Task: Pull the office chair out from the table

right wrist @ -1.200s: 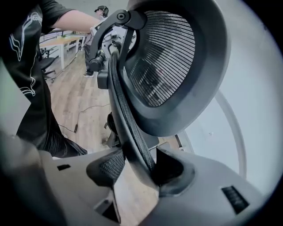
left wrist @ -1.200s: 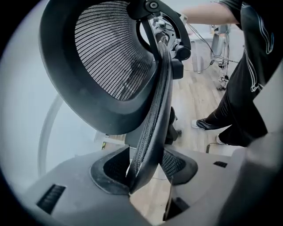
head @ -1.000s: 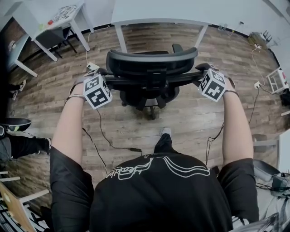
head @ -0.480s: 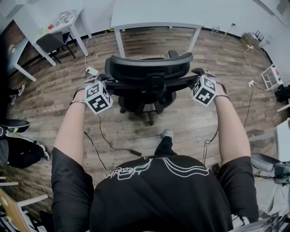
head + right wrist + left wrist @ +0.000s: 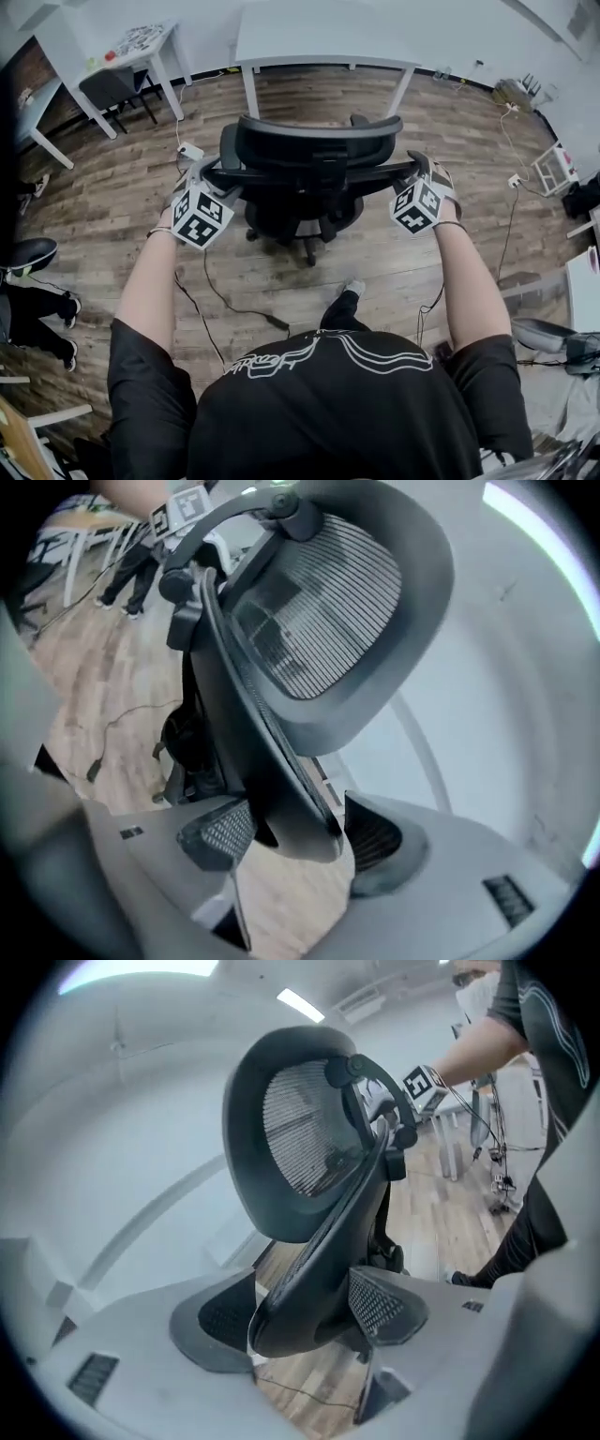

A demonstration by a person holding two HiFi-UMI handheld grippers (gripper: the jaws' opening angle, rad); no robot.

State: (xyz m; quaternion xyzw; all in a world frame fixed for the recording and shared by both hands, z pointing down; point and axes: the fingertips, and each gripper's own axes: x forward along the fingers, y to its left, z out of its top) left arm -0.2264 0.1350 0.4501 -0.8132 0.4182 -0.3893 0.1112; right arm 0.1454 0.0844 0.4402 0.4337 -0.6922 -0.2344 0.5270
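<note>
Office chair stands on the floor near the white worktop — a cable lies behind it. Left tool and right tool: jaws just opened, apart, with the backrest's edges between them.

The head view looks steeply down from above the person's shoulders onto the office chair, the wood floor and the white surface beyond. The camera on the left tool sits close against one edge of the backrest, facing across it toward the right tool, whose camera looks back; all three views share the backrest.
</note>
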